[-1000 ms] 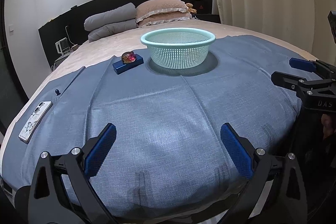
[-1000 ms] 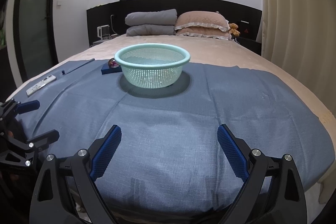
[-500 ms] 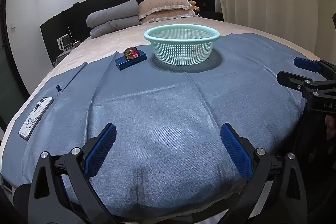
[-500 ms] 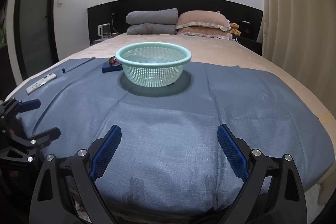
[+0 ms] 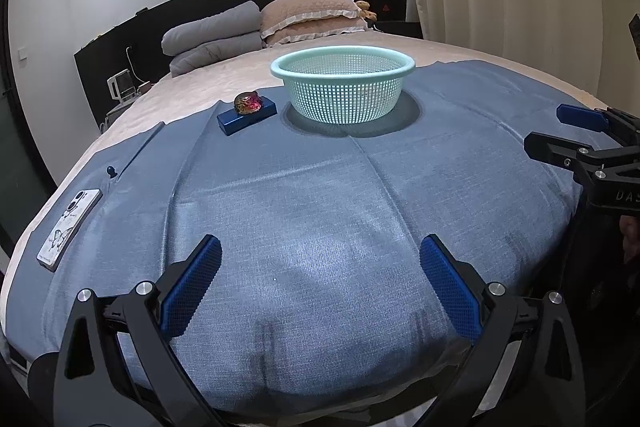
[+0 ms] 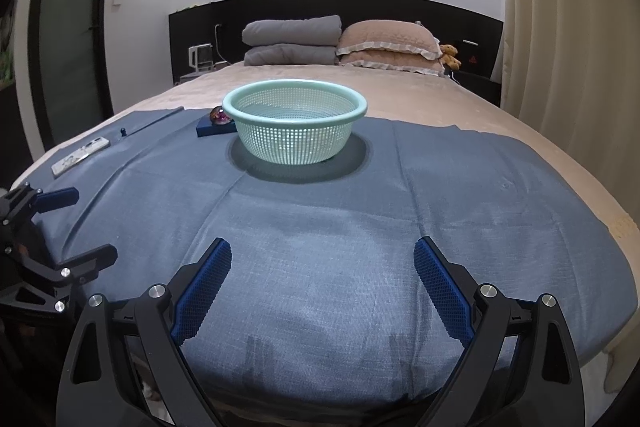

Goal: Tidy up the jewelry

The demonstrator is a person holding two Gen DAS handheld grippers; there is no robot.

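A mint-green perforated basket stands on the blue cloth at the far middle; it also shows in the right wrist view. Left of it lies a dark blue box with a shiny red and gold jewelry piece on top; the right wrist view shows the box and the piece partly behind the basket. My left gripper is open and empty over the near cloth. My right gripper is open and empty, also near the front edge.
A white phone lies at the cloth's left edge, with a small dark blue knob beyond it. Grey and pink pillows are stacked at the headboard. Curtains hang on the right.
Both views have tilted and shifted slightly, so the basket and box sit a little lower and nearer in the frame. Both grippers stay open and nothing on the bed has moved.
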